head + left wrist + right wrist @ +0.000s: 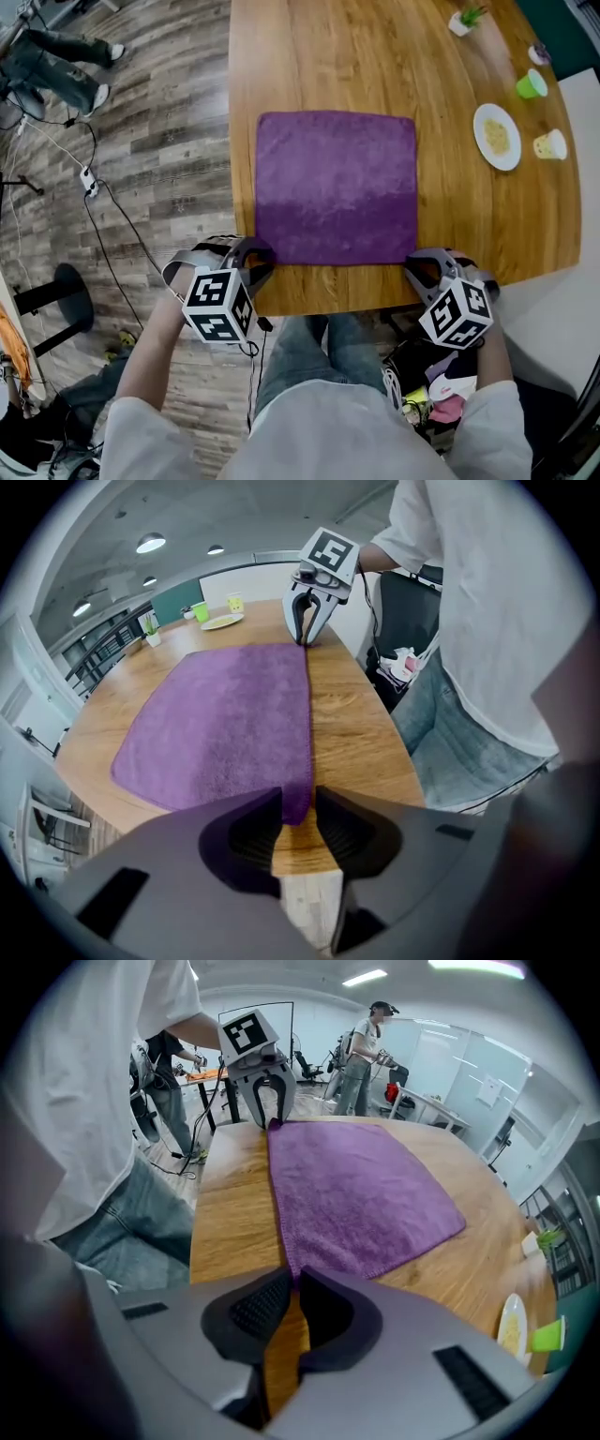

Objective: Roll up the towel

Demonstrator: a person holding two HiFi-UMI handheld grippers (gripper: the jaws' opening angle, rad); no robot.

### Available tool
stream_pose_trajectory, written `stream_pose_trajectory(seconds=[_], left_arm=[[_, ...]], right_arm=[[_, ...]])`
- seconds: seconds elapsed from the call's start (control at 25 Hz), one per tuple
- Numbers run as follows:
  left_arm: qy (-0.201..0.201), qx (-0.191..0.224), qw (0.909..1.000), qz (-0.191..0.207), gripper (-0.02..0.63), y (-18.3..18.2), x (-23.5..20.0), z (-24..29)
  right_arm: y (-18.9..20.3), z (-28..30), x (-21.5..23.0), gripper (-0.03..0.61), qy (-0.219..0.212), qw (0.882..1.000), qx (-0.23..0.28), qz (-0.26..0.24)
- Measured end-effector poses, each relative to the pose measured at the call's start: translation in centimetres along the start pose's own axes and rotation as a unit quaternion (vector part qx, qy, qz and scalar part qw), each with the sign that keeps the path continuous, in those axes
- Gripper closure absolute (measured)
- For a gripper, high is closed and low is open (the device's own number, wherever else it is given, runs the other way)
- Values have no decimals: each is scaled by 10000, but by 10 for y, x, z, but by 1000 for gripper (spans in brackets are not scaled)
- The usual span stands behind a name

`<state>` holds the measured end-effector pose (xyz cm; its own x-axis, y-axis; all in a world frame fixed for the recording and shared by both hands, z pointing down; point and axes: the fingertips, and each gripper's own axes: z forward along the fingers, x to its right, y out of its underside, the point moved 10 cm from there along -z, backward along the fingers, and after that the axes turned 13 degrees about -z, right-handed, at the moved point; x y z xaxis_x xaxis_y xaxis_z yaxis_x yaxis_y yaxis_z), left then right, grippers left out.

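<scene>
Two grippers are down at the table's (319,56) near edge, one on each near corner of the purple towel (336,187), which lies flat and square on the wood with its front hem close to that edge. The left gripper (257,255) has its jaws closed in on the near-left corner, the fabric filling the narrow gap between the pads, so it looks pinched. The right gripper (422,268) has its jaws pressed almost together, nipping the near-right corner at the tips. I judge the towel light, soft and limp, a fuzzy terry cloth that should sag wherever it is not held and drag a little on the wood instead of sliding. These two corners seem the sensible hold, since lifting both evenly would let the hem fold over straight and start a tight roll toward the table's far side, while a lopsided lift would likely skew it. At the table's far right sit a white plate (496,137), a green cup (531,85), a pale yellow cup (550,144) and a small potted plant (466,19), all well apart from the towel. No brand or lettering is readable anywhere, and the only print is the black-and-white square markers on each gripper's cube (217,305).
</scene>
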<state>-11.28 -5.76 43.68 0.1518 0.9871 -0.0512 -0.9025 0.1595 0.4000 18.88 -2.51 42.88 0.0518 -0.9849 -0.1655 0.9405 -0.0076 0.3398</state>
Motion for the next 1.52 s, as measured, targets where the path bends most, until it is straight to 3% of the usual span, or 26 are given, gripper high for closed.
stream_pose_trajectory(seconds=[0.16,0.36,0.84,1.24,1.52], left_arm=[[35,92,9999,-142,512,4,1,-1],[-92,265,9992,-292,591,6,1,-2],[-126,488,9958,-769,598,13,5,-11],[-398,535,9943,-836,598,-2,-24,-26],[-356,492,9917,-1135,598,-1,-45,-19]], right_arm=[[-1,0,0,558,-10,10000,33,78],[1,-2,1,568,-28,9999,72,134],[-3,-12,-6,571,-209,9987,210,417],[-3,-31,29,571,75,9977,341,580],[1,-19,50,571,-5,9972,303,685]])
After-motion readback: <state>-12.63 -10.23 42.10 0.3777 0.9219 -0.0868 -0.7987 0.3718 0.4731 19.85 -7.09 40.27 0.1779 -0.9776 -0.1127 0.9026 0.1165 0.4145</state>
